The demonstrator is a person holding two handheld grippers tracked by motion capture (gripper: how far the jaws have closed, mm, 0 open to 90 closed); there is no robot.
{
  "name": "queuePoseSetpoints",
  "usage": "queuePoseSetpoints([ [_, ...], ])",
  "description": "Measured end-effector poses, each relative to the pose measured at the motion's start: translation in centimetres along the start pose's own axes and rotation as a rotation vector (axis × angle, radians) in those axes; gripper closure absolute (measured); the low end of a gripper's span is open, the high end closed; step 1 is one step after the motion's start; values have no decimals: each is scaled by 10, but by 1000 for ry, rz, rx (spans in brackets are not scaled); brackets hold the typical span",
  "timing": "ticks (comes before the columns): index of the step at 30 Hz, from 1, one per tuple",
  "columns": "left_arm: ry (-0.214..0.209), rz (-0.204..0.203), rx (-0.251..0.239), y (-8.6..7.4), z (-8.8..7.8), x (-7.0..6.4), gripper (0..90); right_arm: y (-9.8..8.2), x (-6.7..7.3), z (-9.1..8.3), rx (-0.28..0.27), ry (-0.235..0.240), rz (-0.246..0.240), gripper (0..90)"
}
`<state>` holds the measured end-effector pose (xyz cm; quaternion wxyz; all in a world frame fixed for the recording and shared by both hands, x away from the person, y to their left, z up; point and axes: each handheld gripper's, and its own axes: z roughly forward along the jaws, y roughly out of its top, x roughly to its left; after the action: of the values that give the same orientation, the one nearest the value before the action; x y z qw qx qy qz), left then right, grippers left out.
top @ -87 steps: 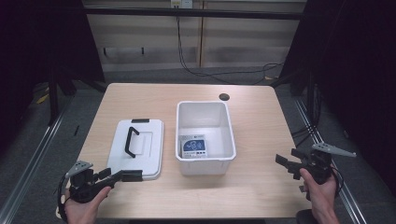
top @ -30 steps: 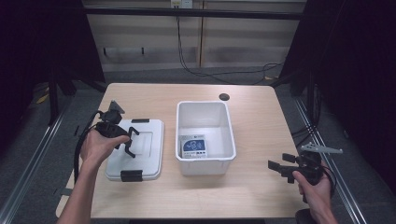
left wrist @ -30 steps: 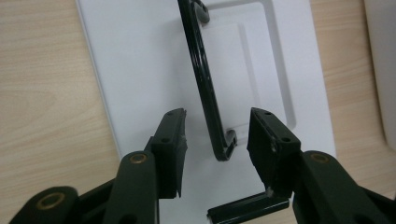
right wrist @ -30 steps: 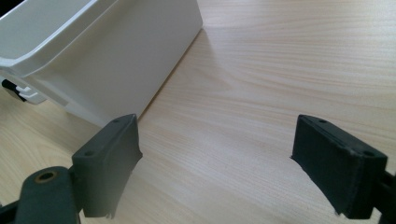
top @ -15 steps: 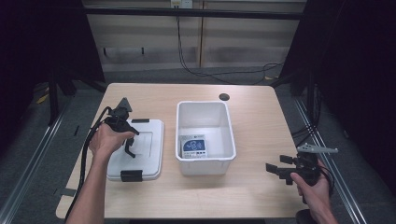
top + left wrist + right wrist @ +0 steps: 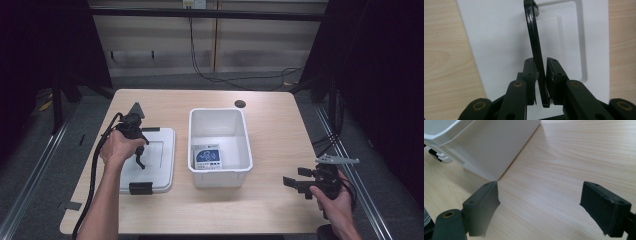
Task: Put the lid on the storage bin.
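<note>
two grippers from above: your left gripper [image 6: 136, 145] has come forward onto the white lid [image 6: 161, 150] beside the bin [image 6: 220, 172]. left gripper view: jaws just closed, clamped on the black handle [image 6: 534, 40], lid ready to lift. right gripper view: your right gripper [image 6: 539, 207] waits, jaws apart.

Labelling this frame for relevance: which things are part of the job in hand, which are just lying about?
In the job:
- left tool, its jaws just closed on the black handle
- white lid the handle belongs to
- white bin, open beside the lid

Lying about:
- right tool, open, idle over the table
- printed card inside the bin
</note>
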<state>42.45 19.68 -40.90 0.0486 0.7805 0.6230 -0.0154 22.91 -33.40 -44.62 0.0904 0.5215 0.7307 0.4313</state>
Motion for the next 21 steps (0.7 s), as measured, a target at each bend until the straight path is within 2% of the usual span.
queuePoseSetpoints([
  [1,16,4,6,1,0,-1,786,0,0,0,-1,3,-2,145],
  [4,23,2,17,2,2,0,787,0,0,0,0,2,-1,145],
  [7,16,-8,15,2,2,-1,797,0,0,0,3,3,-1,145],
  [10,-10,-31,16,3,2,-3,818,0,1,1,7,4,5,145],
  [13,-8,-40,14,3,1,-3,831,0,1,1,6,4,4,145],
  [21,-11,-23,19,2,0,-3,850,0,1,1,8,6,3,146],
])
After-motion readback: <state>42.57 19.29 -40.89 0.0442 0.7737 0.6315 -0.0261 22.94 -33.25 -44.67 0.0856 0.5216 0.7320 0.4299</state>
